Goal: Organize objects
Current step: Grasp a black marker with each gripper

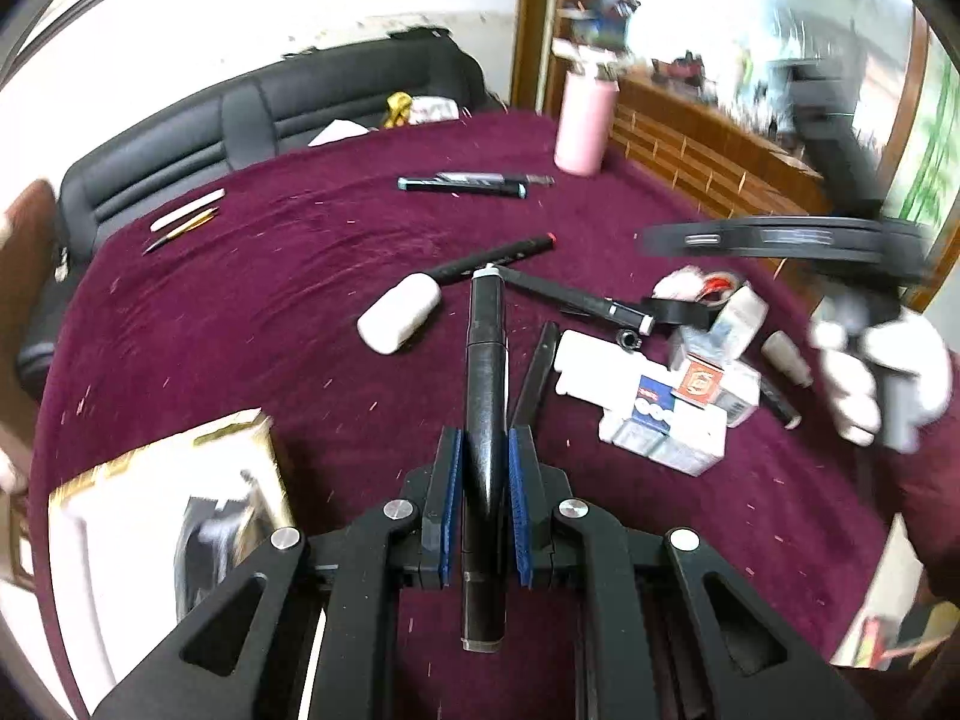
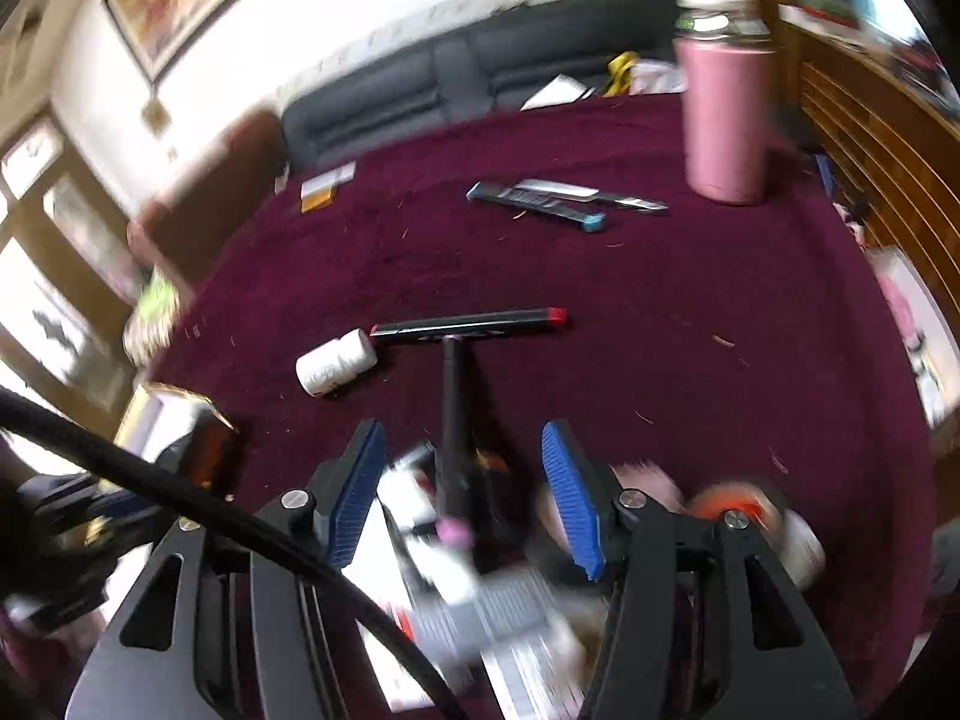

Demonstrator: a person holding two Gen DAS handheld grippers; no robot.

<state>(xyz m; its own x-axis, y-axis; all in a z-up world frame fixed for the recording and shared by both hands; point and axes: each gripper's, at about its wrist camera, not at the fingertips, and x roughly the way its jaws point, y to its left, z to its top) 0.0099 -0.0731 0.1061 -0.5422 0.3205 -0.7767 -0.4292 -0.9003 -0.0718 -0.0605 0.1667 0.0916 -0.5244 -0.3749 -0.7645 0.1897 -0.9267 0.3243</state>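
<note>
My left gripper (image 1: 485,480) is shut on a black marker (image 1: 487,360), which sticks out forward between the blue pads above the maroon table (image 1: 270,300). Under its tip lie a red-tipped black marker (image 1: 498,255), a white bottle (image 1: 399,312) and another black marker (image 1: 576,300). A white-gloved hand (image 1: 870,378) holds my right gripper (image 1: 654,239), blurred, at the right. In the right wrist view that gripper (image 2: 465,429) is open above a black marker (image 2: 453,408) and blurred small boxes (image 2: 498,600), gripping nothing. The red-tipped marker (image 2: 468,324) and the white bottle (image 2: 336,363) lie ahead.
A pile of small boxes (image 1: 660,408) and tape rolls (image 1: 714,294) sits right of centre. A pink bottle (image 1: 585,120) stands at the far edge, near two markers (image 1: 462,185). A gold-edged box (image 1: 162,510) lies near left. A dark sofa (image 1: 270,108) is behind the table.
</note>
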